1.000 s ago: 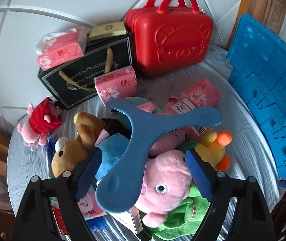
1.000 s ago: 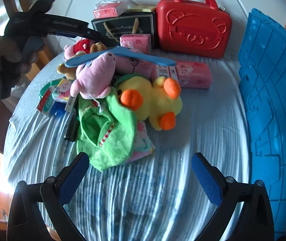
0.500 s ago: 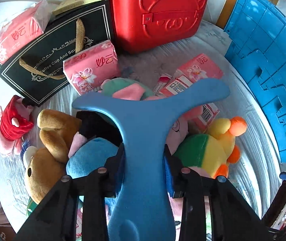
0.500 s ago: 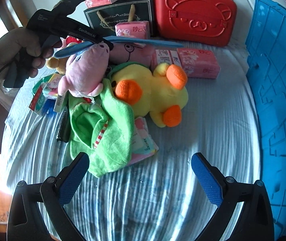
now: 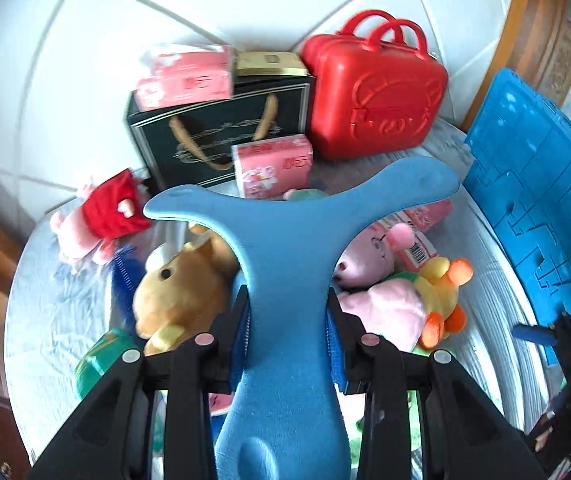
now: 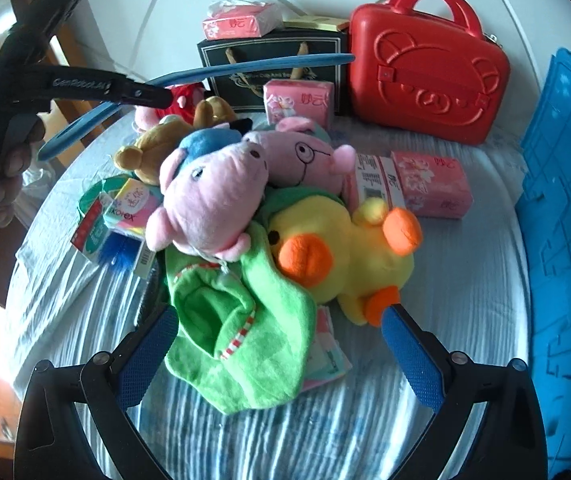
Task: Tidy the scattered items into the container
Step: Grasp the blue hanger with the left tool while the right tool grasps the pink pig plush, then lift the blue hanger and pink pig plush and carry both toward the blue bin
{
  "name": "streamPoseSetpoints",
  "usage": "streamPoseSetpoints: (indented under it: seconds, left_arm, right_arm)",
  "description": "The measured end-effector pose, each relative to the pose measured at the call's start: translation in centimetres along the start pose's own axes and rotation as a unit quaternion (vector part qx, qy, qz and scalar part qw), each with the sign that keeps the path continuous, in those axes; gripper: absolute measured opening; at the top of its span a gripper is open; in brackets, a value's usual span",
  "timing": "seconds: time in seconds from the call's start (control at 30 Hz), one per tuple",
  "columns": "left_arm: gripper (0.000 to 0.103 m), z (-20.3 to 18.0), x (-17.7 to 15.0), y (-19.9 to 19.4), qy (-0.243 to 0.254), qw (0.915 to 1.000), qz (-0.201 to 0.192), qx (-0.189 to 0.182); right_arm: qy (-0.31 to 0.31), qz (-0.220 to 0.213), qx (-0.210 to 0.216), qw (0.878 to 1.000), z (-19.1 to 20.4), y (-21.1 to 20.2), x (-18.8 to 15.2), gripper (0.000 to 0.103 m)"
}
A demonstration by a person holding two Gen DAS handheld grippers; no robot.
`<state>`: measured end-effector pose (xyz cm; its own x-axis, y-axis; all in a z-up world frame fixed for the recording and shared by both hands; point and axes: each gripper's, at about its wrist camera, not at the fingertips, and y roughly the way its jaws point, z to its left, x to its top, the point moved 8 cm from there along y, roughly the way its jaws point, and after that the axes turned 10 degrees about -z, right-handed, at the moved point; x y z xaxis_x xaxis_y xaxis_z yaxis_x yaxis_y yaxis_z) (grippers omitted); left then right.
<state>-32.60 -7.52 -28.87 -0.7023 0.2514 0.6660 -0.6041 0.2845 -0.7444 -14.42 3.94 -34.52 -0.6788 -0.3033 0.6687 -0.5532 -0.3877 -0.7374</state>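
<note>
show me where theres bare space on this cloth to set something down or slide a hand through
Bare striped cloth runs between the yellow duck and the blue crate, and along the near edge by the right gripper. The middle is crowded with plush toys; the back is filled by the red case and black gift bag.

red suitcase (image 6: pixel 425 80), blue crate (image 6: pixel 565 240), yellow duck (image 6: pixel 345 252), pink pig (image 6: pixel 213 196), green cloth (image 6: pixel 245 340).
</note>
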Motion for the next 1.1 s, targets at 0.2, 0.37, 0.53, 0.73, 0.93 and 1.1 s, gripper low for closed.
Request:
streamPoseSetpoints:
  seconds: [0.2, 0.37, 0.53, 0.73, 0.93, 1.1]
  left_arm:
    - [0.033, 3.5, -2.7, -4.0, -0.043, 0.9986, -0.015, 0.026]
    - [0.033, 5.2, -5.0, -6.8, -0.072, 0.9965, -0.024, 0.036]
    - [0.032, 5.9, -7.3, -9.2, -0.082, 0.9952, -0.027, 0.047]
    - [0.033, 7.7, -9.0, -11.2, -0.101, 0.9923, -0.031, 0.065]
    - [0.033, 8.5, -9.8, -11.6, -0.119, 0.9897, -0.032, 0.073]
    - [0.033, 8.7, -10.1, -11.9, -0.138, 0.9860, -0.039, 0.085]
  right_arm:
    - [-0.017, -0.014, 0.005, 1.000, 2.2, 3.9, 2.5, 0.103]
    - [-0.009, -0.031, 0.018, 0.999, 3.9, 6.6, 4.6, 0.103]
    - [-0.039, -0.007, -0.003, 0.999, 5.1, 10.9, 4.8, 0.103]
    - [-0.032, 0.021, -0.004, 0.999, 5.9, 14.1, 4.4, 0.103]
    - [-0.020, 0.016, -0.005, 1.000, 5.8, 12.9, 4.6, 0.076]
    - [-0.012, -0.003, 0.003, 1.000, 6.6, 10.2, 5.5, 0.073]
